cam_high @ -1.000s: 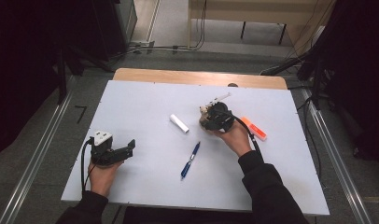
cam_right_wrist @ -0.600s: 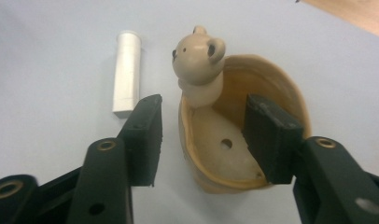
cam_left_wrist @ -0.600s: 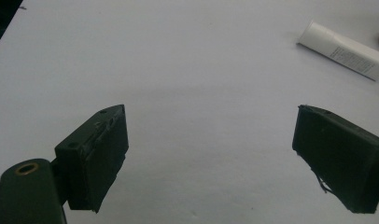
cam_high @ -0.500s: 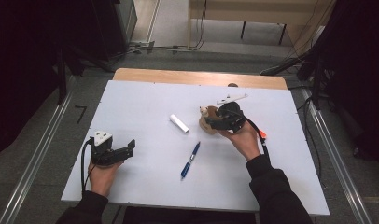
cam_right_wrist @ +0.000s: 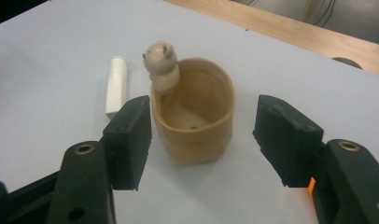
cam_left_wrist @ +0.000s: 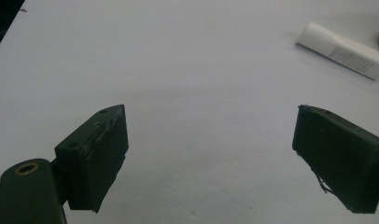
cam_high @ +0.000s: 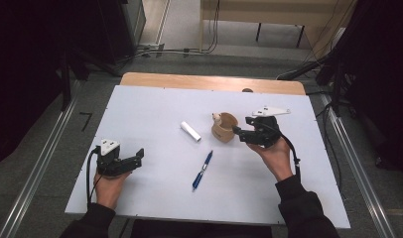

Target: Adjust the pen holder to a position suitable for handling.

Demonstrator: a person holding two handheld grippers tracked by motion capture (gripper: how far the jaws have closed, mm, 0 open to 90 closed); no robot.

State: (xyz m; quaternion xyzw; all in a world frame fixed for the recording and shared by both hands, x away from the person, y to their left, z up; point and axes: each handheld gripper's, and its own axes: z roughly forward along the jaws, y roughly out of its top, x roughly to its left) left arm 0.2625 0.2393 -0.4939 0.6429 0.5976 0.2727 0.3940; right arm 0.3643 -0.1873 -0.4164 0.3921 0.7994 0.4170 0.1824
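Tan, smooth round cup (cam_right_wrist: pixel 194 121) with a little bear; our right gripper (cam_right_wrist: pixel 204 140), just opened wide, holds nothing; left gripper (cam_left_wrist: pixel 211 154) gapes empty.

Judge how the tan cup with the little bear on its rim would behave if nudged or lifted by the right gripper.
The cup stands upright on a broad base, so it would probably slide rather than tip. Its walls look thick and stiff, likely holding shape under the pads. The bear figure sticks up from the rim and may snag or chip.

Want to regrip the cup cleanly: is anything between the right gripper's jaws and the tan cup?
Nothing visible. The right gripper has just been opening; the tan cup stands upright before its open jaws, white tube off aside.
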